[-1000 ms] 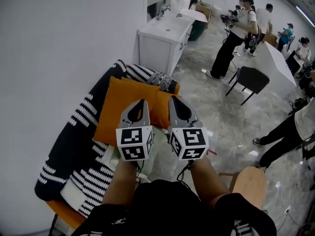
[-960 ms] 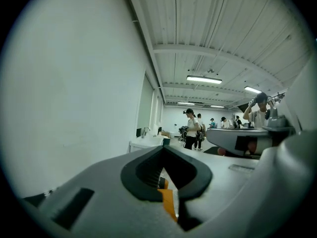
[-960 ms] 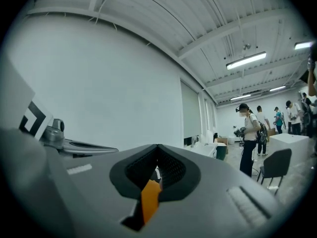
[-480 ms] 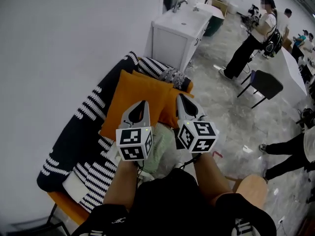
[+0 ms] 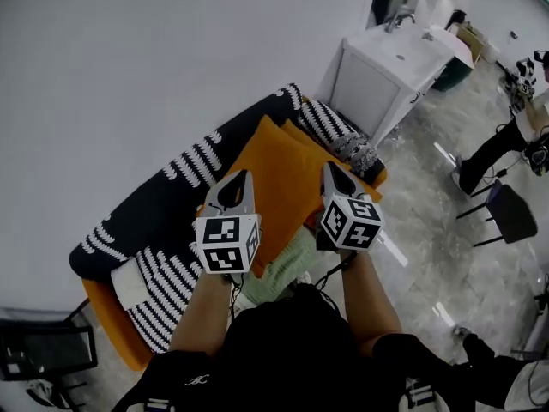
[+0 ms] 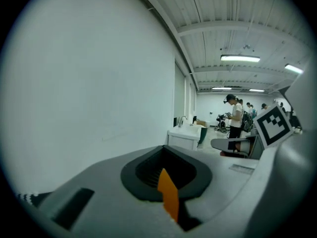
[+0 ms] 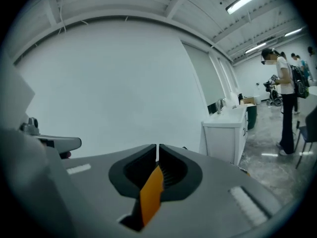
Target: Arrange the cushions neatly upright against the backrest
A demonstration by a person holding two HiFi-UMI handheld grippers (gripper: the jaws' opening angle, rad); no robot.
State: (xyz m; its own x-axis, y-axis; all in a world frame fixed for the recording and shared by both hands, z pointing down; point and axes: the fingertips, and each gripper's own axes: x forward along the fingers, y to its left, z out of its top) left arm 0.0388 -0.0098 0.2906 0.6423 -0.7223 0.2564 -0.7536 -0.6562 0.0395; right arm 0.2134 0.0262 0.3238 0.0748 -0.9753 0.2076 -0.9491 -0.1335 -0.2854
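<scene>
A big orange cushion (image 5: 279, 183) hangs over the sofa, held by its near edge between both grippers. My left gripper (image 5: 243, 177) is shut on that edge, and a strip of orange fabric (image 6: 169, 195) shows between its jaws. My right gripper (image 5: 331, 170) pinches the same edge, with orange fabric (image 7: 151, 192) between its jaws. Those jaws have just eased apart a hair and still hold the fabric. A second orange cushion (image 5: 302, 137) peeks out behind the first. A patterned grey cushion (image 5: 357, 151) lies at the sofa's right end. A pale green cushion (image 5: 279, 271) rests below my hands.
A black-and-white striped throw (image 5: 163, 204) covers the orange sofa (image 5: 107, 320) along the white wall. A white sink cabinet (image 5: 386, 71) stands past the sofa's right end. A black chair (image 5: 506, 215) and a person (image 5: 515, 136) are on the marble floor at right.
Both grippers have carried the orange cushion down and toward the wall, over the sofa. My head has turned, so the sofa now fills the middle of the view.
</scene>
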